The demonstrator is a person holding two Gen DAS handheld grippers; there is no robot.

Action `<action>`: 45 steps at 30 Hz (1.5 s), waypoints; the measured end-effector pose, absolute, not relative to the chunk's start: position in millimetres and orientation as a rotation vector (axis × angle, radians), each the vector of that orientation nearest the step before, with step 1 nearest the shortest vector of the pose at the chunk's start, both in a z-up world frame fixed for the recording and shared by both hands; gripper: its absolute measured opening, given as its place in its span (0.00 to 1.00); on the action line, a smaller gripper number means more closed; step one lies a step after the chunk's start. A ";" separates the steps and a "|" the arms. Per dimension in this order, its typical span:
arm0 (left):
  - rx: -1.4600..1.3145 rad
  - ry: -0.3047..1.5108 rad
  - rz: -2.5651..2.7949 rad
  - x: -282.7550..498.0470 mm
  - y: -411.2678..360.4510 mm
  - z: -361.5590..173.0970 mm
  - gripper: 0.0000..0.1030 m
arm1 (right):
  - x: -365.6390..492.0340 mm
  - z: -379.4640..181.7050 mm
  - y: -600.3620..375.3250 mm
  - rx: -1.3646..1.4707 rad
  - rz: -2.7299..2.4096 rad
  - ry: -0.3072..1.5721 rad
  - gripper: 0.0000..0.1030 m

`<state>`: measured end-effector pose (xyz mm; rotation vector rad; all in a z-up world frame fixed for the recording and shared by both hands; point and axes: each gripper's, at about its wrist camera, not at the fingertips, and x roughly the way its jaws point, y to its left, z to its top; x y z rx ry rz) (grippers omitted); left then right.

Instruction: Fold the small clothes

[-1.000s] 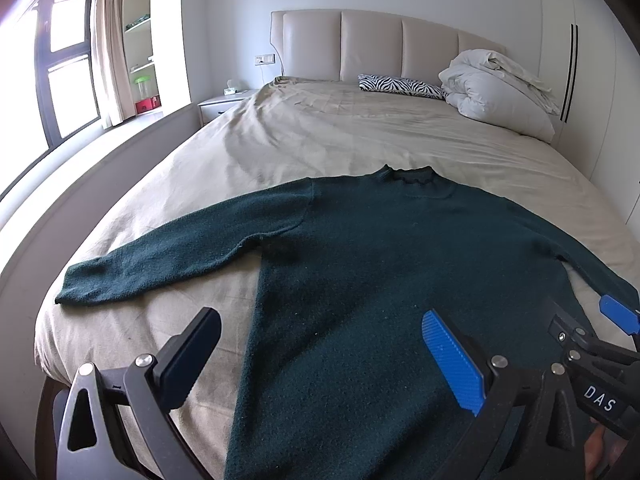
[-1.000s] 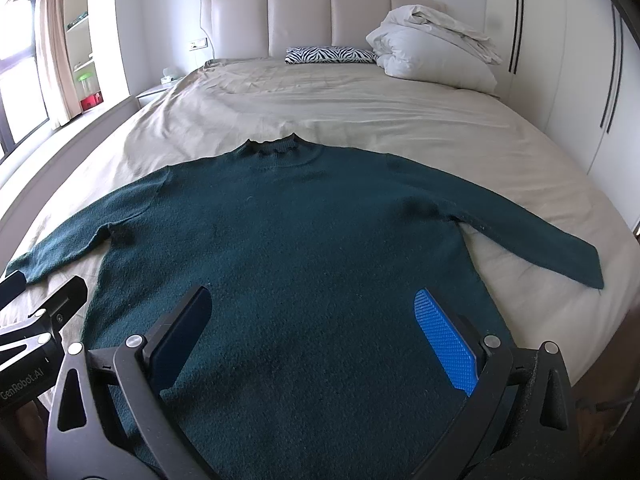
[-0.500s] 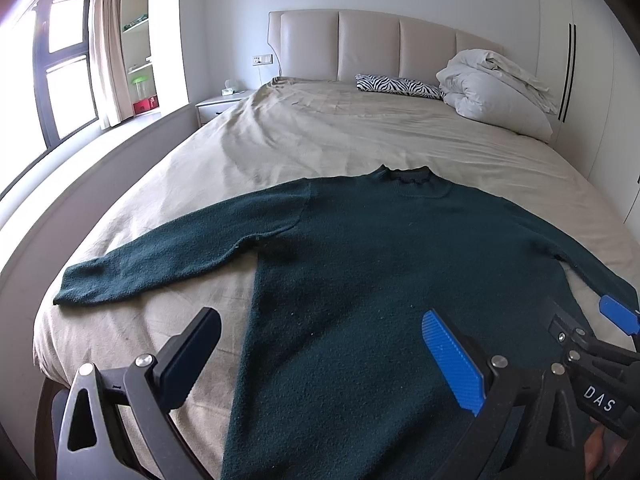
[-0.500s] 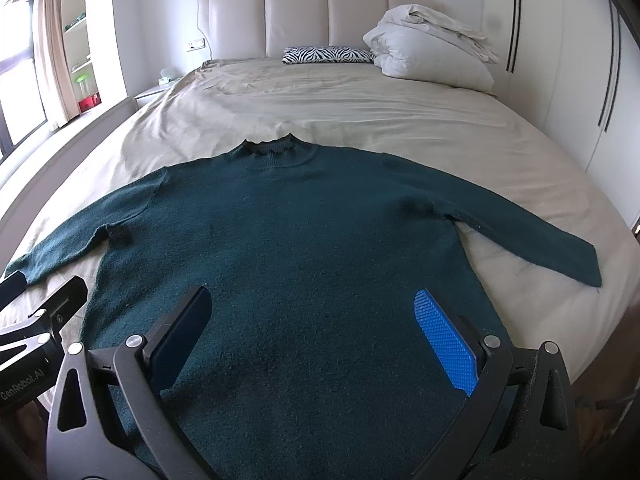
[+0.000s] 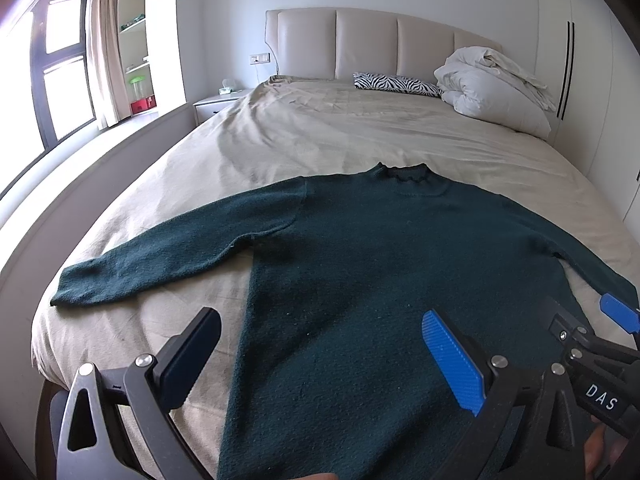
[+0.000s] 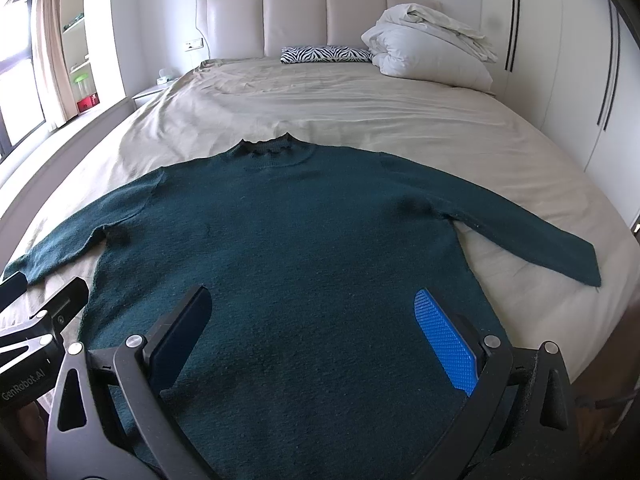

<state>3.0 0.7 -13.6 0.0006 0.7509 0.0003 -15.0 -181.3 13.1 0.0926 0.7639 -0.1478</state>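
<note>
Change since earlier frame: both views shift only slightly; the sweater (image 5: 360, 280) stays flat in the same place and both claws stay open above its lower part.
Count, clothing: one dark green sweater (image 6: 288, 248), two sleeves spread outward.
Count, claws: two, one per hand.
Count, bedding: one bed (image 5: 340, 136), one zebra-print pillow (image 6: 324, 54), one bundled white duvet (image 5: 492, 88).
Sweater position: lies flat on the near half of the bed, collar toward the headboard (image 6: 320, 20).
Left claw (image 5: 320, 354): fingers wide apart, holding nothing; positioned over the sweater's left side edge, one finger above the sheet, the other above the fabric.
Right claw (image 6: 316, 332): fingers wide apart, holding nothing; both fingers above the sweater's lower body.
Claw contact: cannot tell whether either touches the fabric.
</note>
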 end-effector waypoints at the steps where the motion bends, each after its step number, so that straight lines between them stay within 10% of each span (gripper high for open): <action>1: 0.001 0.753 0.000 3.2 0.0 -14.0 1.00 | -14.5 12.7 -181.6 0.093 -0.148 0.766 1.00; 16: -0.068 0.821 -0.034 21.1 -3.2 -26.8 1.00 | -4.7 1.7 -214.6 0.199 -0.121 0.792 1.00; 26: -0.184 0.918 -0.132 48.7 -14.0 -47.4 1.00 | -51.9 -55.9 -484.5 0.984 -0.395 0.655 1.00; 40: -0.280 0.980 -0.231 91.1 -44.4 -55.0 1.00 | -86.0 -136.1 -646.6 1.402 -0.465 0.427 0.59; 45: -0.376 0.991 -0.312 108.3 -46.1 -62.8 1.00 | -62.2 -139.2 -694.0 1.377 -0.510 0.482 0.09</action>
